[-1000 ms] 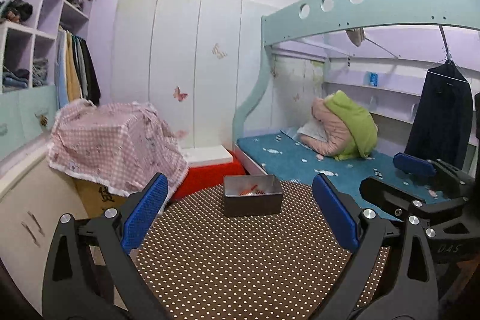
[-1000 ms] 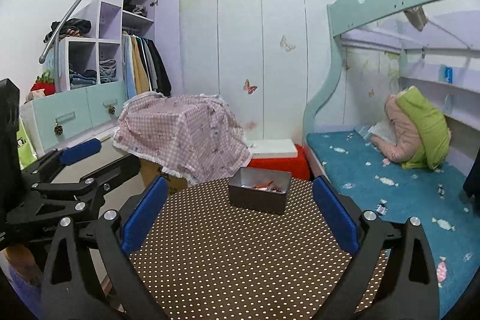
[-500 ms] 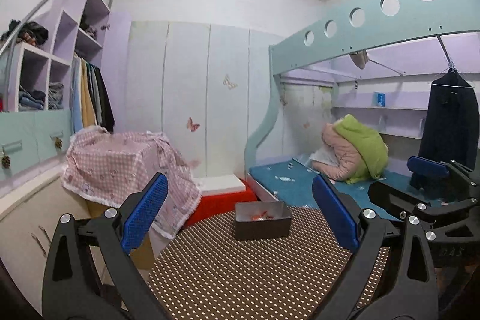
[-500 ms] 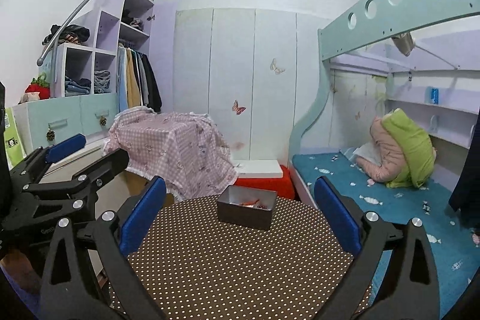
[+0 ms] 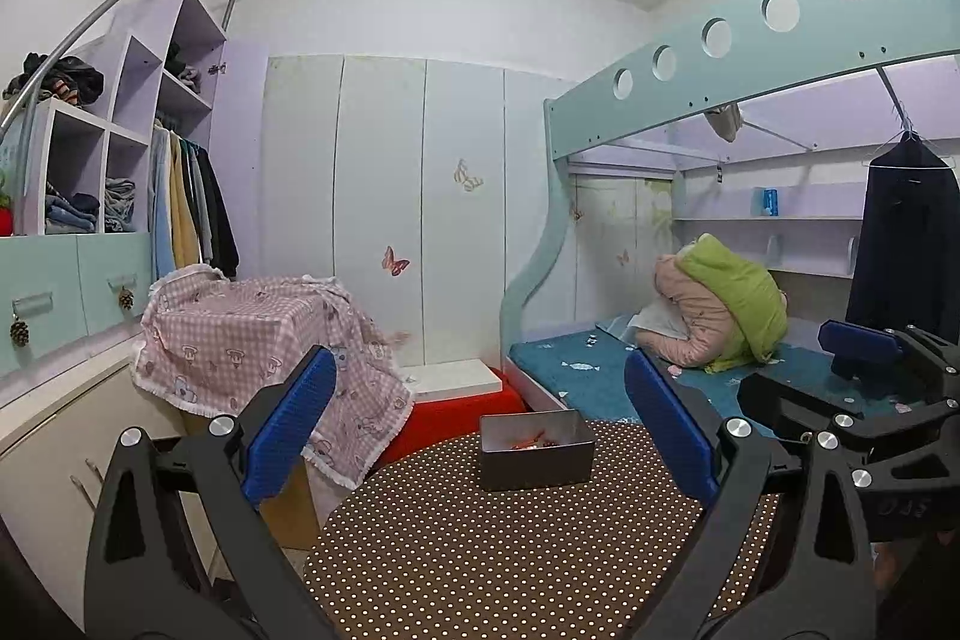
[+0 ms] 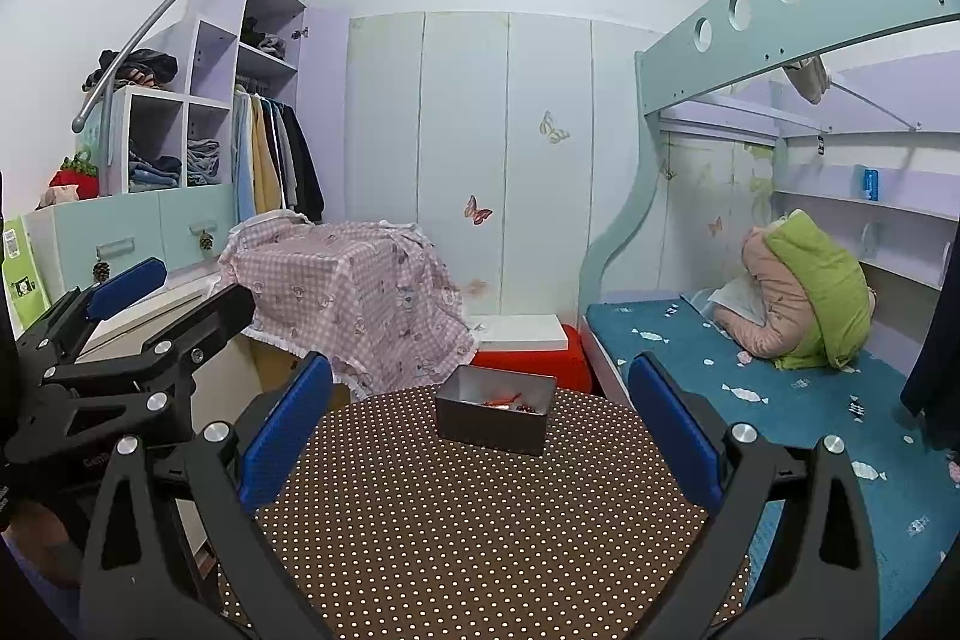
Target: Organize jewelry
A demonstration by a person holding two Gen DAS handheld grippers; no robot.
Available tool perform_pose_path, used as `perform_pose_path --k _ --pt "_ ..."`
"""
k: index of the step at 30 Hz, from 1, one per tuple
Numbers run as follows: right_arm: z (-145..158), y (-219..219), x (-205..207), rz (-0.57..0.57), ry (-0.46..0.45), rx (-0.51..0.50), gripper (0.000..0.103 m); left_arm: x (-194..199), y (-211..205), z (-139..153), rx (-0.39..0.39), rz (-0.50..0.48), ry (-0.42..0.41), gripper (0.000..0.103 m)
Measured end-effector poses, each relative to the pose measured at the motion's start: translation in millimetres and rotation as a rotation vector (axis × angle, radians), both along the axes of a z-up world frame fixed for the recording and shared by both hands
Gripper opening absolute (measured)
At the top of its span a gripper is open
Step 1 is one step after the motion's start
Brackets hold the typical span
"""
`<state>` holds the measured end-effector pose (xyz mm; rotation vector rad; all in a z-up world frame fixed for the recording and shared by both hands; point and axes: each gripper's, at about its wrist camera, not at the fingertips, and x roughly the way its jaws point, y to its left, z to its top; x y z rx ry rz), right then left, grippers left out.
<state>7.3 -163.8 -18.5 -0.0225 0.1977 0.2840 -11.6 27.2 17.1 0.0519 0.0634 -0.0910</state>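
Jewelry (image 5: 528, 441) lay inside a small grey metal box (image 5: 536, 463) at the far side of a round table (image 5: 480, 550) covered with a brown cloth with white dots. From the right wrist view, the box (image 6: 493, 418) stood near the far edge of the table (image 6: 468, 520), and only some red-orange pieces and a few dark beads (image 6: 510, 403) showed above its wall. Exactly what kind of pieces they were was too small to tell.

Both grippers were held above the near part of the table, well apart from the box. The left gripper (image 5: 480, 427) had its blue pads spread wide and nothing was between them. The right gripper (image 6: 480, 427) was spread wide in the same way, also empty. Each gripper was visible at the side of the other's view.

In my judgement the pieces were light and small, and probably loose or chain-like, so they would slip and hang down when lifted. A gentle pinch from above on the thickest part of one piece seemed best, because thin links could slide out between the pads. The box looked stiff and light; it might slide on the cloth if a finger pushed its wall. One gripper could steady its side wall while the other reached inside.
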Motion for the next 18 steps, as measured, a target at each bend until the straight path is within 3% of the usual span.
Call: perform_pose_path --k 18 --pt "-0.3 0.9 1.2 0.004 0.016 -0.003 0.095 4.4 2.0 -2.1 0.004 0.000 0.005 0.097"
